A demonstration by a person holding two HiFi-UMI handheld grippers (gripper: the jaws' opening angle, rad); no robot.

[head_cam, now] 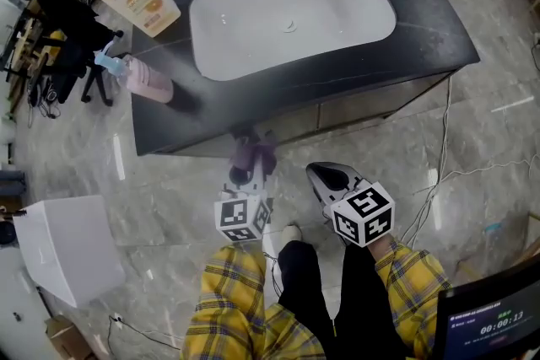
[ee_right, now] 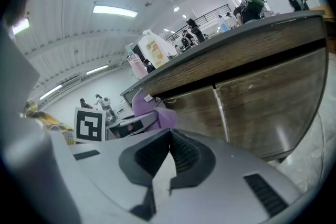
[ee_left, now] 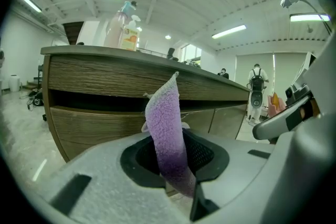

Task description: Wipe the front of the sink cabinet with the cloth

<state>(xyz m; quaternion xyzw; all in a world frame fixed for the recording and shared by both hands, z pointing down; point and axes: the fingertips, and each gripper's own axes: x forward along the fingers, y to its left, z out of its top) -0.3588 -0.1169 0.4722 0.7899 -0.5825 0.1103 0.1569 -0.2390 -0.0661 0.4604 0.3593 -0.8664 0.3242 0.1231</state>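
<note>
Left claw (ee_left: 176,165) pinches the purple cloth (ee_left: 164,118), seemingly soft, light and floppy, by one end facing the sink cabinet (ee_left: 100,77); right claw (ee_right: 168,157) closed, empty

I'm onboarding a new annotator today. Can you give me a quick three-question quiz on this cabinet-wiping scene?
1. True or false: the right gripper holds the cloth.
2. Which is on the countertop beside the basin? A. pink spray bottle B. kettle C. saucepan
3. Fill in: the cloth is ____ in colour.
Key: 1 false, the left gripper holds it; 2 A; 3 purple.
</note>
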